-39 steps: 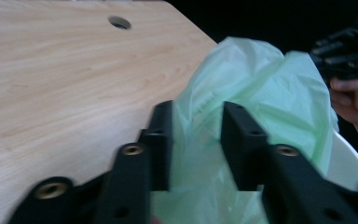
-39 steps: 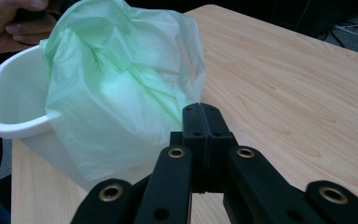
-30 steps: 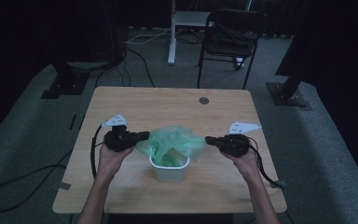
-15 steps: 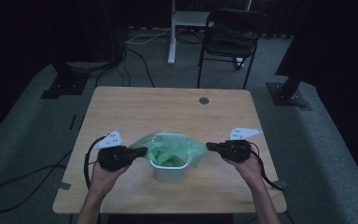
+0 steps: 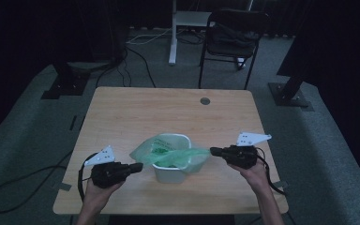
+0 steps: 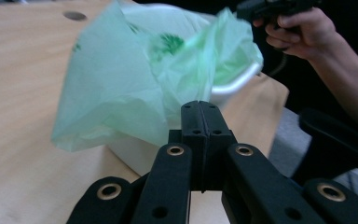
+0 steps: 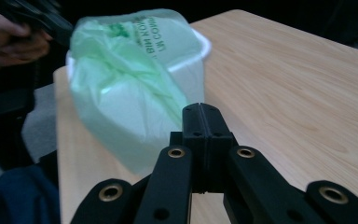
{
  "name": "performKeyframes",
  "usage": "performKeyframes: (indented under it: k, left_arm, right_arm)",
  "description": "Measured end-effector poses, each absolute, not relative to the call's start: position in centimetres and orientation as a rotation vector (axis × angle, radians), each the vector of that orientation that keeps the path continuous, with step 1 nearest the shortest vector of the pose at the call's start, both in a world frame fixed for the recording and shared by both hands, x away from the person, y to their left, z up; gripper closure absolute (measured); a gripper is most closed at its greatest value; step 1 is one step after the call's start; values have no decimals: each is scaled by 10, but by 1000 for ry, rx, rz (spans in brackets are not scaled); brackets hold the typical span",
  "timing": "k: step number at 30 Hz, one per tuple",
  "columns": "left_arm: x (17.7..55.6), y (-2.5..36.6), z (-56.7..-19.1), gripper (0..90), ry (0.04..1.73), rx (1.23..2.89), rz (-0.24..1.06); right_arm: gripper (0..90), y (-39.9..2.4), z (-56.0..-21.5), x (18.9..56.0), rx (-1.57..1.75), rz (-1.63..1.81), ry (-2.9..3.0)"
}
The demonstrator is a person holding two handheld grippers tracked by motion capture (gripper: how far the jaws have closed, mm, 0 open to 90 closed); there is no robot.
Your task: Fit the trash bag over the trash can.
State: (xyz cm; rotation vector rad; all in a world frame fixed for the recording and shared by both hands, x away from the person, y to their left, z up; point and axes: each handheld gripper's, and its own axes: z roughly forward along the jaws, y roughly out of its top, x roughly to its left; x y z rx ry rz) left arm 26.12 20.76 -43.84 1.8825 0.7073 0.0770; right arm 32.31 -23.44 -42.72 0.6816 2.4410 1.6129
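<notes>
A small white bin point(image 5: 169, 175) stands near the table's front middle, lined with a thin green plastic bag point(image 5: 161, 151) that spills over its rim on both sides. My left gripper point(image 5: 139, 166) is low at the bin's left, jaws shut, and the bag's left flap reaches its tips. In the left gripper view the bag point(image 6: 112, 84) hangs over the bin point(image 6: 235, 83) right behind my shut left gripper point(image 6: 200, 103). My right gripper point(image 5: 212, 151) is at the bin's right, shut on the stretched right edge. The right gripper view shows the bag point(image 7: 121, 93) running down to my right gripper point(image 7: 200, 106).
The wooden table point(image 5: 145, 112) has a round cable hole point(image 5: 205, 101) at its back right. Behind the table are a black chair point(image 5: 234, 33), a white desk leg point(image 5: 172, 37) and stand bases. Cables lie on the grey floor at left.
My left gripper has moved back toward the person and to the left, drawing the bag's left flap down over the bin's side. The right gripper moved slightly nearer the table's front.
</notes>
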Motion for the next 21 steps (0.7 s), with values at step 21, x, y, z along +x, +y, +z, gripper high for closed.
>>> performKeyframes:
  k: [21]
  left_arm:
    - [266,195,-473,900,765,1958,26]
  right_arm:
    - [726,-222,-441,320,662,1594,2552]
